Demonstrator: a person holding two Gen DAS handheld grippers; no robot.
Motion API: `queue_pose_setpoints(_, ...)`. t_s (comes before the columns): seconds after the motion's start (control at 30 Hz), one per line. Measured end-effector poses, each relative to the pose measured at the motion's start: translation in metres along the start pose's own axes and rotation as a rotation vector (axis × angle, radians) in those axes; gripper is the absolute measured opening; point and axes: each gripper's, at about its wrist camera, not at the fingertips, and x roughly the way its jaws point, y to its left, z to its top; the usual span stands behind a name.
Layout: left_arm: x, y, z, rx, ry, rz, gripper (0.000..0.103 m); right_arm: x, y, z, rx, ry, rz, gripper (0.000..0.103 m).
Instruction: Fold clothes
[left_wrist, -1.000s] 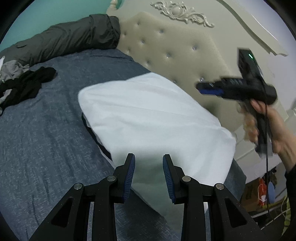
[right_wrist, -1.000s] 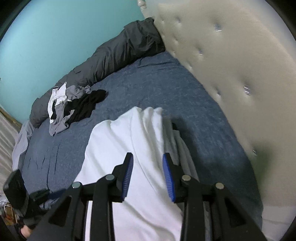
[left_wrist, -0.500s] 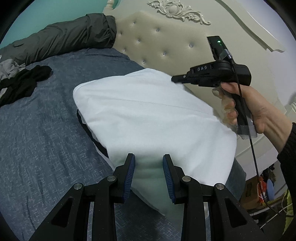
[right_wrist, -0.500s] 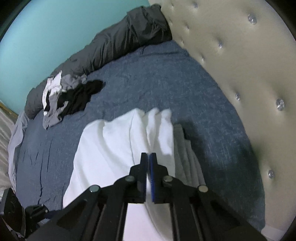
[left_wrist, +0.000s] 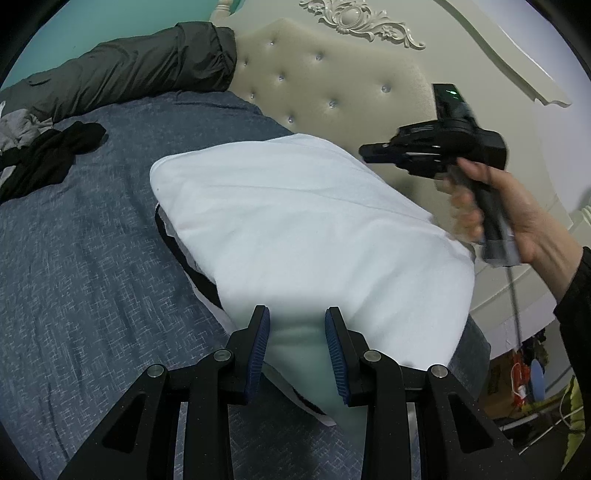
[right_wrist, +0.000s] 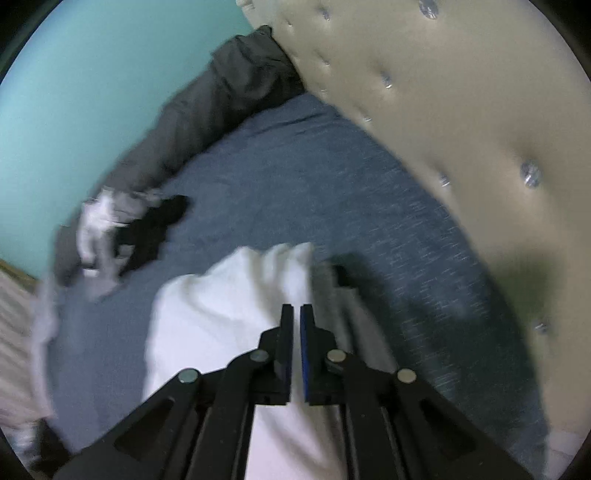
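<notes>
The left gripper (left_wrist: 297, 325) is spread over the white garment (left_wrist: 295, 229); the right gripper (right_wrist: 296, 314) is pressed together (blurred, cloth between not sure).

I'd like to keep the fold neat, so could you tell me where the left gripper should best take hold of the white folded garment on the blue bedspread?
Probably the near edge of the white folded garment, straight ahead of the left gripper: it lies between the open jaws, thin and free.
</notes>
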Motion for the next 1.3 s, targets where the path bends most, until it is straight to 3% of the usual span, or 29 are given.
queue_pose_setpoints(0.03,0.000,0.000,0.000,0.000,-0.001,0.000,0.034,-0.003,-0.002,-0.001,0.003,0.004,0.010,0.028)
queue_pose_setpoints(0.07,0.000,0.000,-0.001,-0.001,-0.001,0.000,0.034,-0.005,-0.003,-0.002,0.006,0.008,0.021,0.038)
queue_pose_setpoints(0.3,-0.002,-0.001,-0.001,-0.005,-0.001,0.006,0.034,-0.015,-0.009,-0.028,-0.026,0.042,0.048,0.034)
queue_pose_setpoints(0.47,-0.002,-0.003,-0.002,-0.006,0.002,0.013,0.034,-0.021,-0.014,-0.048,-0.053,0.068,0.064,0.004)
queue_pose_setpoints(0.5,-0.002,-0.003,-0.002,-0.005,0.003,0.015,0.034,-0.022,-0.015,-0.052,-0.058,0.073,0.067,0.003)
queue_pose_setpoints(0.57,-0.002,-0.003,-0.002,-0.004,0.004,0.015,0.034,-0.025,-0.017,-0.057,-0.059,0.066,0.064,0.002)
queue_pose_setpoints(0.7,-0.002,-0.005,-0.001,-0.002,0.003,0.017,0.034,-0.038,-0.021,-0.055,-0.013,-0.040,-0.008,0.001)
queue_pose_setpoints(0.93,-0.003,-0.003,-0.003,-0.011,0.008,0.015,0.034,-0.029,-0.021,-0.060,0.009,0.005,-0.053,0.002)
queue_pose_setpoints(1.0,-0.004,-0.003,-0.003,-0.013,0.009,0.013,0.034,-0.031,-0.027,-0.062,0.042,0.008,-0.046,0.007)
queue_pose_setpoints(1.07,-0.006,-0.002,-0.003,-0.015,0.010,0.006,0.034,-0.034,-0.032,-0.065,0.068,0.011,-0.040,0.029)
queue_pose_setpoints(1.1,-0.007,-0.003,-0.003,-0.013,0.008,0.005,0.034,-0.035,-0.033,-0.069,0.069,0.013,-0.041,0.031)
queue_pose_setpoints(1.23,-0.011,-0.005,-0.001,-0.008,0.000,0.003,0.034,-0.039,-0.037,-0.084,0.074,0.020,-0.043,0.031)
queue_pose_setpoints(1.3,-0.011,-0.006,-0.002,-0.003,0.003,0.006,0.034,-0.042,-0.039,-0.092,0.076,0.024,-0.044,0.019)
